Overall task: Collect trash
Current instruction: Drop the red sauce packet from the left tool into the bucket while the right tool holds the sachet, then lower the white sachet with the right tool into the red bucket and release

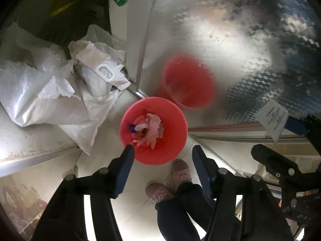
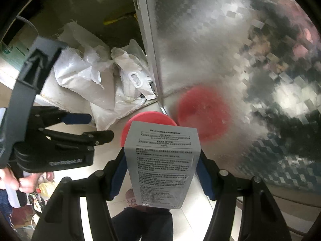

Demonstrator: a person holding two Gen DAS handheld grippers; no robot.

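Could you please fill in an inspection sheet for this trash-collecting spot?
Surface: pale tiled floor.
Job's things: red bin holding crumpled paper and a blue-capped bottle; grey printed box.
Clutter: white sacks beside the bin.
Grippers: left hand-held gripper open, empty, above the bin; right hand-held gripper shut on the box.
Cables: nothing seen.
Surroundings: patterned metal door reflecting the bin; person's slippers.

Home utility corner: tiled floor (image 1: 50, 132), slippers (image 1: 180, 172), sacks (image 1: 40, 92).

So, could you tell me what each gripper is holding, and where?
Right gripper: grey printed box, pinched by its two side faces. Left gripper: nothing.
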